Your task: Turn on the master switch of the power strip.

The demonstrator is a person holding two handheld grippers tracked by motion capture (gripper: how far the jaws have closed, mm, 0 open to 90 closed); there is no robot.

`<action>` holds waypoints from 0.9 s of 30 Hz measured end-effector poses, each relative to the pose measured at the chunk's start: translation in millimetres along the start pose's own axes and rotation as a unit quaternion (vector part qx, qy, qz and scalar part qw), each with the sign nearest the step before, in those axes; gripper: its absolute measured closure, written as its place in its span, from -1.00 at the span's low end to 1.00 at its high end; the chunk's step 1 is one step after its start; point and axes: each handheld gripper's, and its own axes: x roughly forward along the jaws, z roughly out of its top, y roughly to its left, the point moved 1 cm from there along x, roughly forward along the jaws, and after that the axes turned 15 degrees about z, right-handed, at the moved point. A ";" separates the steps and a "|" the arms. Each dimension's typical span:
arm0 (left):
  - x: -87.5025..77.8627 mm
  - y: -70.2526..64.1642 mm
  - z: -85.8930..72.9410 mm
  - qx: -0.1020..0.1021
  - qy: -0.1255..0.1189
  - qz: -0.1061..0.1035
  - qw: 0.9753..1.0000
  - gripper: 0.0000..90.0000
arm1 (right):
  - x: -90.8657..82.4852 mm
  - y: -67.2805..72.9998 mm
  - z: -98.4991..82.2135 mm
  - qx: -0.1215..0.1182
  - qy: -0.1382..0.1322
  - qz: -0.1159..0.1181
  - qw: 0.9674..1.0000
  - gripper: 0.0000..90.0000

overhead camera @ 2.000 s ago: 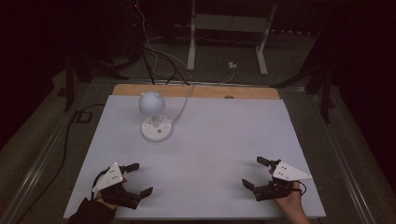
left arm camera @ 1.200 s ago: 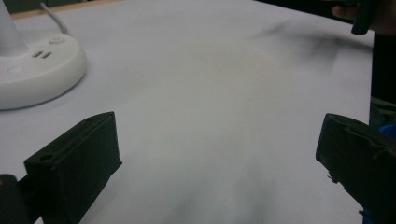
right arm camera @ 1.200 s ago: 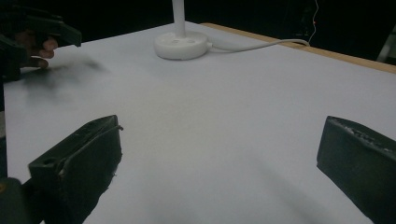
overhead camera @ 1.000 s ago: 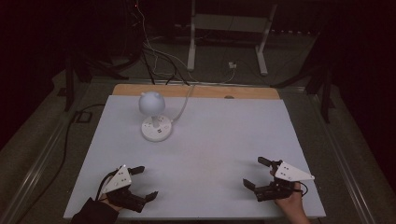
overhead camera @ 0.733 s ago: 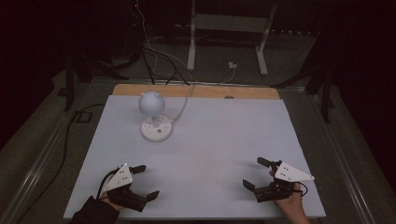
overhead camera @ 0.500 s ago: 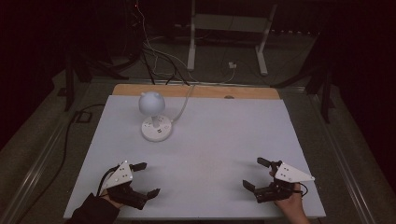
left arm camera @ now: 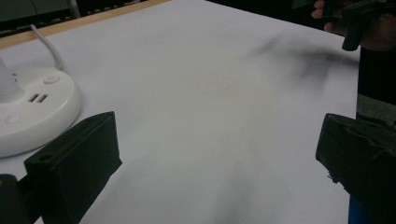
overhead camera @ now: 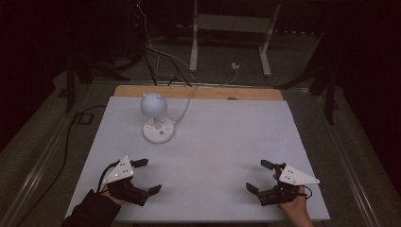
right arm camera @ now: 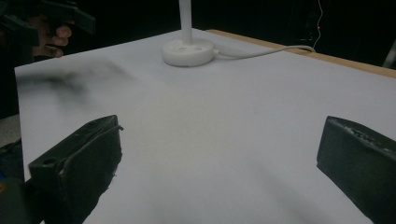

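Note:
My left gripper point(overhead camera: 151, 175) hovers over the near left of the white table point(overhead camera: 222, 137), open, with nothing between its black jaws. My right gripper point(overhead camera: 255, 175) is at the near right, also open and empty. In the left gripper view the jaws stand wide apart around bare tabletop point(left arm camera: 219, 144), and the right gripper point(left arm camera: 355, 23) shows in a hand at the top right. The right gripper view has its jaws wide over the table point(right arm camera: 219, 149), with the left gripper point(right arm camera: 42, 23) at the top left.
A white lamp with a globe head point(overhead camera: 152, 105) stands on a round base point(overhead camera: 159, 131) at the back left; its cable point(overhead camera: 187, 101) runs off the far wooden edge point(overhead camera: 198, 92). The lamp base point(left arm camera: 28, 107) lies close ahead of my left gripper.
My left gripper has drifted slightly right and away from the near edge, still open. The right gripper has barely moved.

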 end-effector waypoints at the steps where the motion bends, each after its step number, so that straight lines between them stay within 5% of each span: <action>1: 0.4 0.1 1.2 0.000 0.000 -0.001 1.000 -0.99 | -0.1 0.0 0.1 -0.001 0.000 0.000 1.000 -1.00; 12: 10.3 -1.7 9.3 0.000 0.006 -0.005 1.000 -1.00 | -1.5 0.4 0.5 -0.001 -0.003 -0.001 1.000 -1.00; 27: 23.4 -0.8 24.0 -0.006 0.003 0.032 0.999 -1.00 | -2.0 0.1 0.0 0.002 -0.001 -0.003 1.000 -1.00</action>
